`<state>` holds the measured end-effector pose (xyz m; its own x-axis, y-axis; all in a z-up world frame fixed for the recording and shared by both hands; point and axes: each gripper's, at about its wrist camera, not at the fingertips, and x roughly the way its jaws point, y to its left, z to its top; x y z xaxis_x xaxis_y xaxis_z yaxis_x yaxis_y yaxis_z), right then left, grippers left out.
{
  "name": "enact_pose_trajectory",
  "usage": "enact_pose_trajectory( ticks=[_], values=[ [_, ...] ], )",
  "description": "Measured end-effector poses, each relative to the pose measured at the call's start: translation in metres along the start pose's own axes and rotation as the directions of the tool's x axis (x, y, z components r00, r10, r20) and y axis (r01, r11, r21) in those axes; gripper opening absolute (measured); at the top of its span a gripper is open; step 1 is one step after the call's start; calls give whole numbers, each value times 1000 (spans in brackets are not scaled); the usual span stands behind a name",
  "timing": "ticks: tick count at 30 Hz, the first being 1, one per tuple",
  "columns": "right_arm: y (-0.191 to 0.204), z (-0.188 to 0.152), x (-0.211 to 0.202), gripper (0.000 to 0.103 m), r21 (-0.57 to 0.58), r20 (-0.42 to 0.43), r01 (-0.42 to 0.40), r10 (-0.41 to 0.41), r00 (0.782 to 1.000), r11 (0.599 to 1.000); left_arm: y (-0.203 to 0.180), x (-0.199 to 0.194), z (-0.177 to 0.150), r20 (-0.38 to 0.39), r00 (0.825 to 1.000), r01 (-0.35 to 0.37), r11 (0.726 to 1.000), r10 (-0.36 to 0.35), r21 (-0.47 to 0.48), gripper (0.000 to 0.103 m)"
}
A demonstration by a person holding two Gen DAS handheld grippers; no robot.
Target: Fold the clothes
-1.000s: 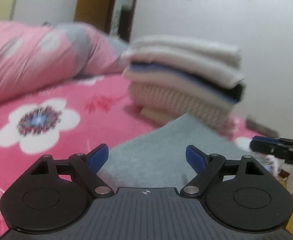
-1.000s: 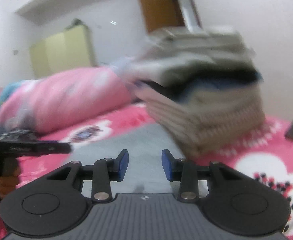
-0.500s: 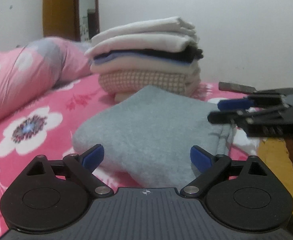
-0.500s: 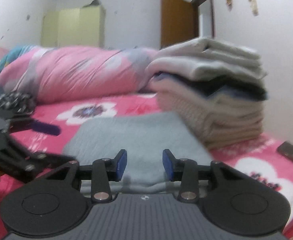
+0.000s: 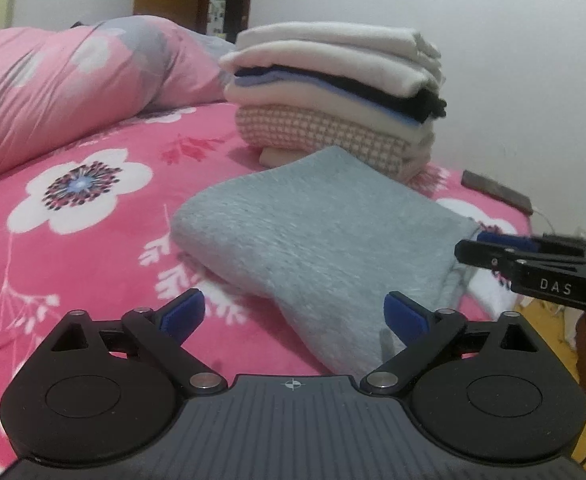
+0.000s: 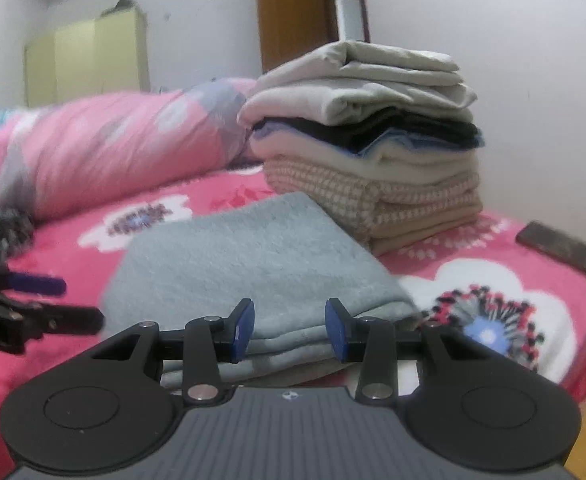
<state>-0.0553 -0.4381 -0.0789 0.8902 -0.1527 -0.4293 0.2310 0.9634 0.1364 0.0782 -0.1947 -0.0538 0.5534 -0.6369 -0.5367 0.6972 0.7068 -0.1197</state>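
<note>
Left wrist view shows one folded grey garment [image 5: 321, 236] lying on the pink flowered bed [image 5: 93, 240], just in front of a single stack of folded clothes [image 5: 333, 100] about six layers high, with one dark flat object [image 5: 497, 192] near the bed's far edge. Two grippers face the garment, both tilted downward. The left gripper [image 5: 293, 312] has its jaws opening wide with nothing pinched, and the right gripper [image 6: 289, 330] holds its jaws partly apart at the garment's near edge, not pressing it.
</note>
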Motion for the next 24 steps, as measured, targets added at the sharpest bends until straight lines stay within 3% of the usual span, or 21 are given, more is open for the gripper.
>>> enact_pose_trajectory(
  ticks=[4,9,16,24],
  values=[
    [11,-1,-12,44,57,-21,-16,17,1000,998,-4,-17,-2,-3,1000,6,999,-6,-50,103],
    [20,-4,-25,60,119,-65,-35,43,997,992,-6,-35,-11,-14,1000,-8,995,7,-98,103],
    [26,-17,-44,72,154,-119,-13,32,992,988,-5,-55,-33,-57,998,-33,980,22,-197,103],
    [34,-29,-62,79,138,-139,1,19,990,990,-8,-77,-44,-54,998,-52,973,41,-224,103]
  ],
)
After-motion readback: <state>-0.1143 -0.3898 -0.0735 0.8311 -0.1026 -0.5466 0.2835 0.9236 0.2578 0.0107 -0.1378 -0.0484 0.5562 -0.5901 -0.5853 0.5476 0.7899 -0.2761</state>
